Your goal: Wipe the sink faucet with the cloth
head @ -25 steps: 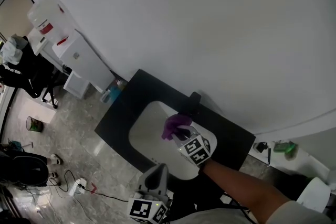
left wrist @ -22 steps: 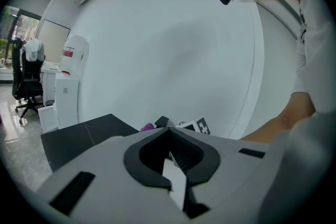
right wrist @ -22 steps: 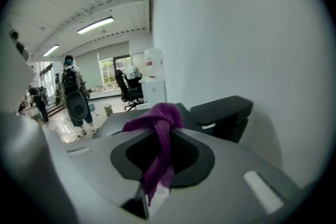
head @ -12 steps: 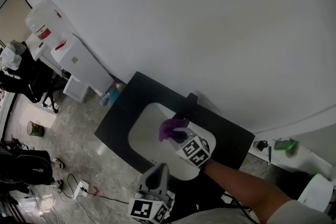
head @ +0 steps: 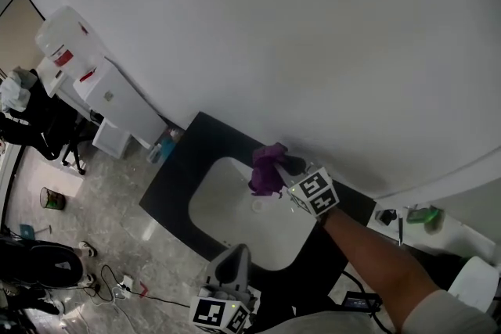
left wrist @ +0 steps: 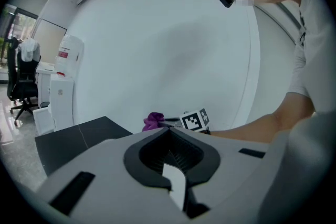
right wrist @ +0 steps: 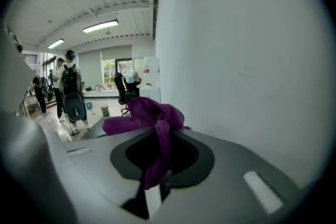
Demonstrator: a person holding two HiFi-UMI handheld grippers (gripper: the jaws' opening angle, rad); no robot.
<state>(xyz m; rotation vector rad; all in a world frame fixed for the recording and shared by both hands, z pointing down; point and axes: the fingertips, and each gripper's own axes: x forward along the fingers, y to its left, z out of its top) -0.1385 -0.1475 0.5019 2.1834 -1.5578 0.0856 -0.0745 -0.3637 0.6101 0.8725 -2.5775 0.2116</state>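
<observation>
A white sink basin (head: pixel 227 224) is set in a black counter (head: pixel 174 174) against the wall. The dark faucet (head: pixel 292 163) stands at the basin's far edge. My right gripper (head: pixel 283 174) is shut on a purple cloth (head: pixel 268 167) and holds it against the faucet's left side, close to the wall. In the right gripper view the cloth (right wrist: pixel 148 114) bunches over the jaw tips and hides the faucet. My left gripper (head: pixel 229 268) hangs below the counter's near edge, shut and holding nothing. In the left gripper view (left wrist: pixel 169 130), the cloth (left wrist: pixel 154 120) lies far ahead.
A white wall rises right behind the faucet. A white cabinet with a water dispenser (head: pixel 100 87) stands left of the counter, with a blue bottle (head: pixel 160 143) beside it. Office chairs and people are at the far left. A green object (head: pixel 427 217) lies at the right.
My right gripper has carried the cloth from over the basin up and back to the faucet by the wall. The left gripper has stayed where it was.
</observation>
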